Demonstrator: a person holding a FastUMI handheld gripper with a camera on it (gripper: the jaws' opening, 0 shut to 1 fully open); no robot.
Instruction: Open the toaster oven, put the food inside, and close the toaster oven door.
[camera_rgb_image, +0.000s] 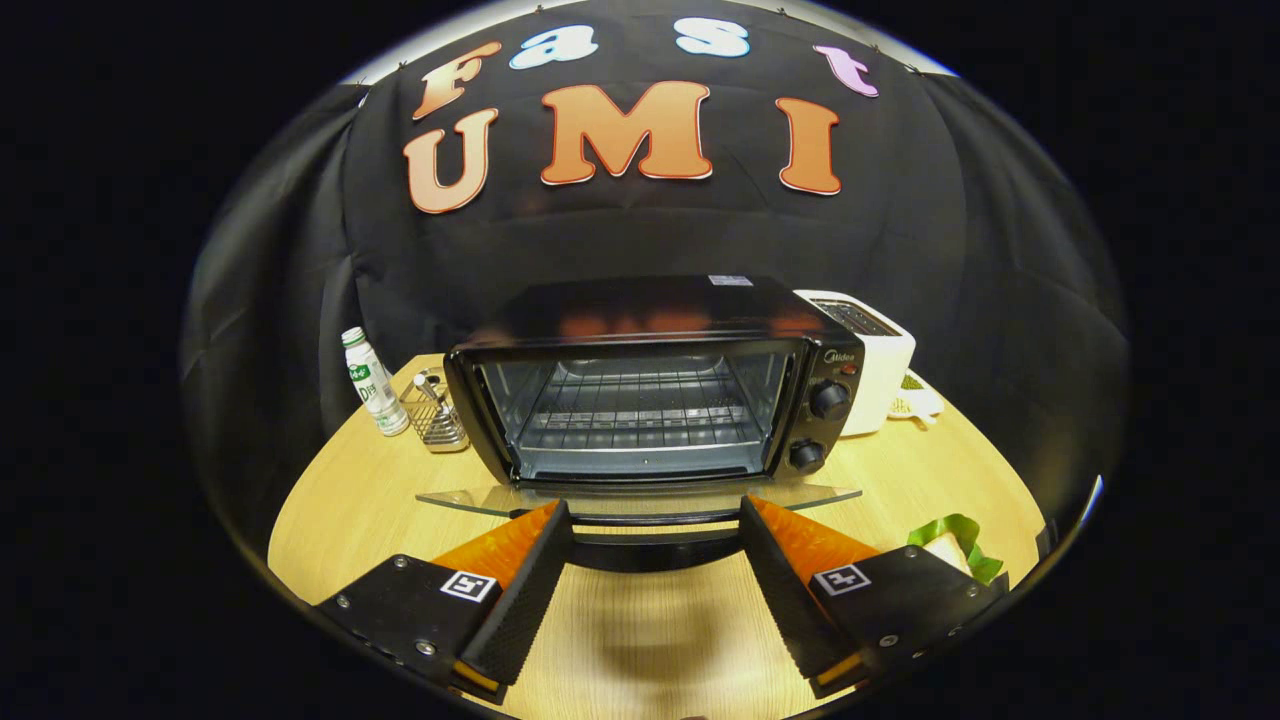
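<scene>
So my tool is spread wide with nothing in it, fingers either side of the dropped glass door. The toaster oven sits dead ahead at 12 o'clock on the worktop, cavity open, wire rack bare. The food, something pale in a green wrapper, is off at about 4 o'clock by my right finger, so I reckon that's where I swing next. There's a Midea logo above the knobs; the bottle label's too small to read.

toaster oven: "Midea" above the knobs | bottle: label too small to read
</scene>
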